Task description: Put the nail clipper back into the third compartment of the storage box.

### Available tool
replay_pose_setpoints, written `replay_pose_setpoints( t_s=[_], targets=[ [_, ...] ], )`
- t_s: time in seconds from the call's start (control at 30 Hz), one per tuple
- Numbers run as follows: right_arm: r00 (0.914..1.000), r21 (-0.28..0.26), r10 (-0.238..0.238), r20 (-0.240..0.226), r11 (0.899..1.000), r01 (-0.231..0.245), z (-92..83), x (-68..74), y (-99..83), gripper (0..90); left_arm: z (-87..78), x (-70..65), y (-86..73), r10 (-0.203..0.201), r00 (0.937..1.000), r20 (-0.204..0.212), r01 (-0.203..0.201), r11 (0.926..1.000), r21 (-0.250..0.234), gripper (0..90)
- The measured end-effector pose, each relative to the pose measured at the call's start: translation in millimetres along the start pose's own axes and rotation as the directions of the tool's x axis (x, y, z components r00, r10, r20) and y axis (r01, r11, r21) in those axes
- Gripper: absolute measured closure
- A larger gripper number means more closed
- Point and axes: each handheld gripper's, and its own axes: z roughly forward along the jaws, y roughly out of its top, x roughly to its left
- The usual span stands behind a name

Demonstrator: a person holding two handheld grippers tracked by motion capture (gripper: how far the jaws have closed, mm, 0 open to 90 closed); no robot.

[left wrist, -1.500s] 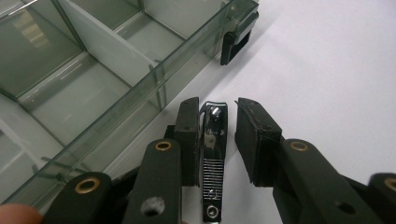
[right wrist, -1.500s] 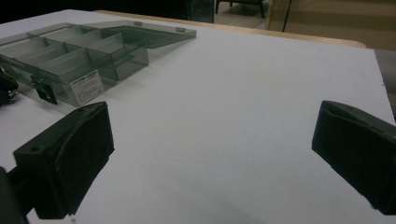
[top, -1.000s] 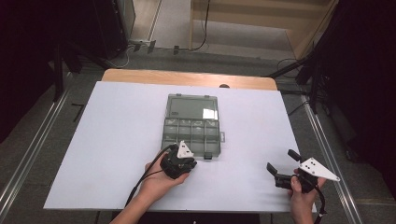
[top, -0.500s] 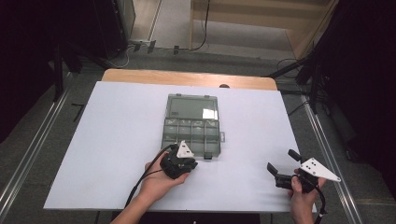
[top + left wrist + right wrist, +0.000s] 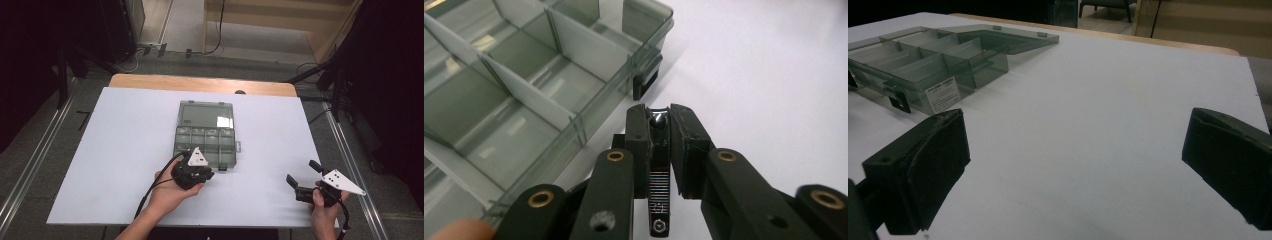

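So the left gripper (image 5: 659, 117) has its jaws pinched tight on a small dark piece (image 5: 658, 150), some thin black thing with a striped label on it; I can't tell what it is exactly. It sits right at the near edge of the organizer box (image 5: 205, 134), just outside the front wall by the latch tab (image 5: 646, 82). The box is open, lid laid flat on its far side, and the compartments I can see look empty.

My guess is the step in hand is dropping that piece into one of the front compartments (image 5: 569, 82). To do it well: lift enough to clear the front wall first, don't drag across it or the light plastic box will likely slide. Get the tip over the middle of one cell, away from the dividers, then let go low so the piece doesn't bounce into the next cell.

Pose-wise, the left hand (image 5: 170, 192) cups the gripper from below, palm up, jaws aimed at the box's near edge. The right gripper (image 5: 300, 186) is well off to the right of the box, jaws wide apart with nothing between them, resting near the table's (image 5: 125, 130) front edge. It could brace the box if needed.
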Motion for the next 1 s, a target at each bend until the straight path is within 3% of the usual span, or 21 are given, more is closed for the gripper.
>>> replay_pose_setpoints(
  t_s=[0.43, 1.0],
  targets=[
    [1.0000, -0.009, 0.001, -0.005, 1.000, -0.001, -1.8, -0.1, 0.5, 0.0, -11.7, 2.4, 18.2, 0.010, 0.9999, 0.010, -0.010, 0.9997, -0.024, 79.3],
    [1.0000, -0.011, -0.001, -0.005, 1.000, 0.001, -1.7, 0.4, 0.4, 0.0, -12.8, 16.3, 30.5, -0.022, 0.9994, 0.025, 0.023, 0.9989, -0.040, 79.3]
  ],
)
